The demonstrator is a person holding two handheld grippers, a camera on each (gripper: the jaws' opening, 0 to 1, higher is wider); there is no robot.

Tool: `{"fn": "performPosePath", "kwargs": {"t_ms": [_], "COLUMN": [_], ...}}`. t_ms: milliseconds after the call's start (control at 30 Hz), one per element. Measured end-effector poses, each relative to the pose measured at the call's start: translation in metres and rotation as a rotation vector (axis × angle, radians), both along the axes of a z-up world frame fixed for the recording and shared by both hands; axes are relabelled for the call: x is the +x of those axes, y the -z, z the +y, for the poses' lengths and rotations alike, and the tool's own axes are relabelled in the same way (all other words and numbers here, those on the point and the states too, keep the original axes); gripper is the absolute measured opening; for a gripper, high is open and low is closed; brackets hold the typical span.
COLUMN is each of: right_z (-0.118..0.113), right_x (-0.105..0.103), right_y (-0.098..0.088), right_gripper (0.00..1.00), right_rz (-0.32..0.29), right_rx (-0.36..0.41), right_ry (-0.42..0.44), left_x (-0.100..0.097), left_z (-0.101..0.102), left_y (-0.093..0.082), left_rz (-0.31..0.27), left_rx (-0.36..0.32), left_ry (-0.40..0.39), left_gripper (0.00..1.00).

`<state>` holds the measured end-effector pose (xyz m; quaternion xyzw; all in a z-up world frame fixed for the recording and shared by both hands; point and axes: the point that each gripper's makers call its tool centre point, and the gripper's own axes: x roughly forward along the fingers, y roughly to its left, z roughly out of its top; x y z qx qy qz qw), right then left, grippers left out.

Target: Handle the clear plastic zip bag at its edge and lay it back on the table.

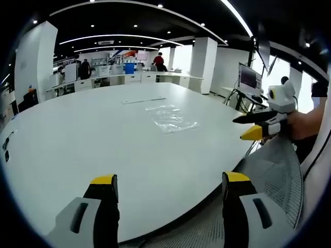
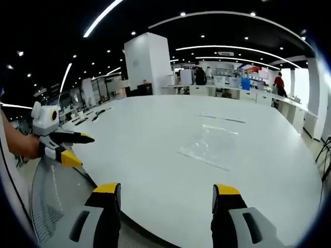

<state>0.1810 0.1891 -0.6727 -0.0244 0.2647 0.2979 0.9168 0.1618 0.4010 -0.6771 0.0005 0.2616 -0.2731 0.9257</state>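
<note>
- The clear plastic zip bag [image 1: 170, 119] [image 2: 211, 144] is lying flat on the white desk [image 1: 93, 139] [image 2: 155, 139], looking see-through, crinkled and apparently empty.
- The left hand-held gripper [image 1: 168, 199] is hovering with jaws spread, holding nothing.
- The right hand-held gripper [image 2: 166, 204] is likewise hovering spread apart, well short of the bag.

Ahead of the jaws, the zip bag [image 1: 169, 118] is thin, clear, crinkled plastic. The table [image 2: 155, 150] looks smooth, matt white.

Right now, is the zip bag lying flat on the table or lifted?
Lying flat: the clear zip bag rests spread on the white table, with both grippers open and apart from it.
</note>
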Motion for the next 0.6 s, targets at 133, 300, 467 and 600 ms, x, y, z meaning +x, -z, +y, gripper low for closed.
{"fn": "performPosePath", "kwargs": {"t_ms": [133,300,467,600], "right_z": [-0.0036,-0.0055,-0.0025,0.0038], "right_x": [0.0041,0.0045,0.0020,-0.0009], "right_y": [-0.0027,-0.0024,-0.0002,0.0001], "right_gripper": [0.71,0.71,0.71,0.71], "right_rz": [-0.013,-0.013,0.004,0.006], "right_rx": [0.004,0.006,0.005,-0.007], "right_ry": [0.034,0.040,0.017,-0.011], "left_x": [-0.0030,-0.0045,-0.0033,0.0000], "left_z": [-0.0045,-0.0076,-0.0082,-0.0036], "left_y": [0.0010,-0.0009,-0.0063,-0.0070], "left_rz": [0.008,0.009,-0.002,-0.016], "left_rx": [0.009,0.011,0.006,0.007], "left_ry": [0.027,0.036,0.011,0.001], "left_gripper": [0.81,0.80,0.80,0.80]}}
